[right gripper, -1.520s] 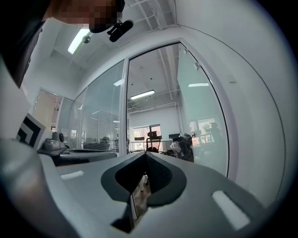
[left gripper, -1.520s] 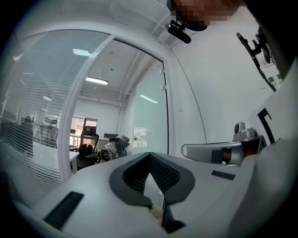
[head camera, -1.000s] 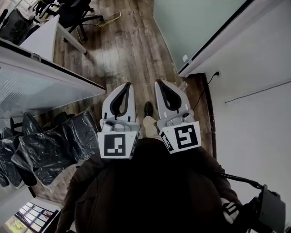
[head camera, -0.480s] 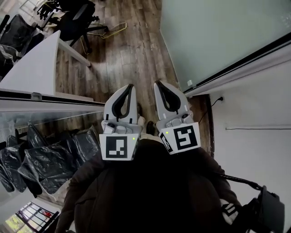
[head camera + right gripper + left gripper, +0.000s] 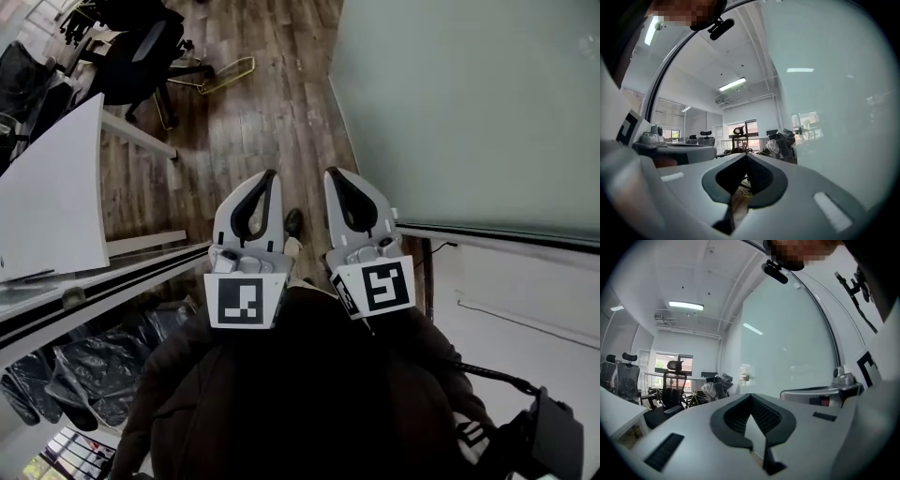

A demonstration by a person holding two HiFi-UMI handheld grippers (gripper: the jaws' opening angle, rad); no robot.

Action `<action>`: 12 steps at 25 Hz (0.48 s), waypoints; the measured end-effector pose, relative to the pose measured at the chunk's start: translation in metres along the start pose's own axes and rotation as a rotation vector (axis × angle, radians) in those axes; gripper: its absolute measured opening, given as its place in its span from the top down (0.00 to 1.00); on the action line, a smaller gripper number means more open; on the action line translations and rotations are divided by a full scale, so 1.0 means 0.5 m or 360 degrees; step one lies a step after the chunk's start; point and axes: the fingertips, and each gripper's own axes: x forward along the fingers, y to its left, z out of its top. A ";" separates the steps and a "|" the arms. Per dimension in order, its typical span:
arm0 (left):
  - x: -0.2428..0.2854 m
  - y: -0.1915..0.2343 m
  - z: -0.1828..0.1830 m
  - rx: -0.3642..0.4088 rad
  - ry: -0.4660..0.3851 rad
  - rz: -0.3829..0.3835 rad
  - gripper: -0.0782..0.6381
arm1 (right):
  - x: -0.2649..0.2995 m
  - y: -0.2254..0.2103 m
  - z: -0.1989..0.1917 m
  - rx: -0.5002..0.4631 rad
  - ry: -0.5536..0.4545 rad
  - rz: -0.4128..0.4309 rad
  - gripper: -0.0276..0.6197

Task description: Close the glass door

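Two claws: left claw, right claw. Two glass panels. One white desk.

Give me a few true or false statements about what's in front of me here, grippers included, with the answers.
1. Both sets of jaws are closed. True: the left gripper and the right gripper are shut and empty.
2. The floor is grey carpet. False: it is a wood plank floor.
3. A frosted glass panel stands on the person's right. True.
4. The right gripper grips a door handle. False: it holds and touches nothing.
5. A black office chair stands ahead on the left. True.
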 end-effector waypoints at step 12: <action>0.345 0.232 0.059 -0.0034 -0.0015 -0.0019 0.90 | 0.381 -0.145 0.082 -0.0056 -0.0023 -0.0042 0.95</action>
